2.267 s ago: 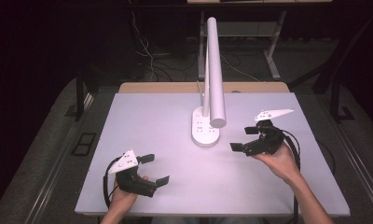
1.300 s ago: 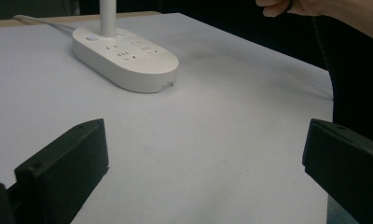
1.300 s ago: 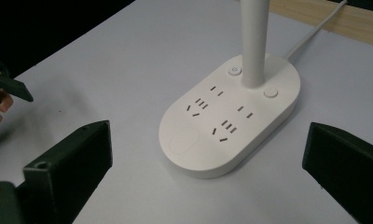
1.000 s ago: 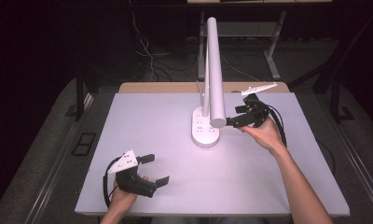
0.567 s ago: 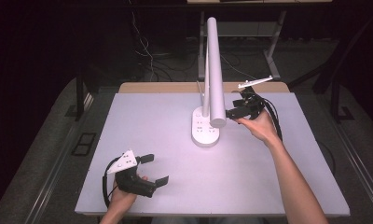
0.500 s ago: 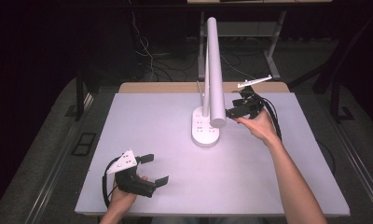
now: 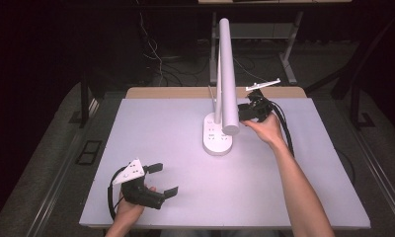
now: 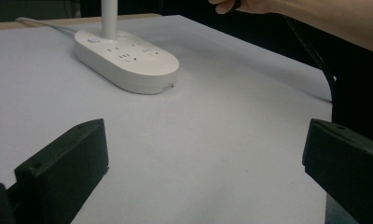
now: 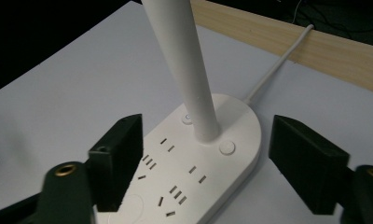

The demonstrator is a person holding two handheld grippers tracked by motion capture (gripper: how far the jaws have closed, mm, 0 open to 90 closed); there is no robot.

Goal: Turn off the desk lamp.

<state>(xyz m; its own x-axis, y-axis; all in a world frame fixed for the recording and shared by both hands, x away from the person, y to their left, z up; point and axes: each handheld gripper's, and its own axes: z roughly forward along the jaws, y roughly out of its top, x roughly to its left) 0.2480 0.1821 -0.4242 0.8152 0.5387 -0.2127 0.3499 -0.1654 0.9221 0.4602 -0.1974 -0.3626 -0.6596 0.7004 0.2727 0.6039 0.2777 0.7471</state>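
Standing past the middle of the white table [image 7: 151, 128], toward twelve o'clock, a white desk lamp [image 7: 227, 74] is seen on its socket-studded base [image 7: 217, 139], its tube head slanted forward. At the base's two o'clock side, the right gripper [image 7: 242, 113] is held beside the tube; its jaws have just been closing, yet are parted around the post without contact. At seven o'clock, the left gripper [image 7: 163, 180] is rested on the table, jaws wide and empty.

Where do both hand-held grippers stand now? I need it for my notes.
Left hand-held gripper: open, holding nothing, low over the table.
Right hand-held gripper: open, jaws just closing, either side of the desk lamp, not gripping.
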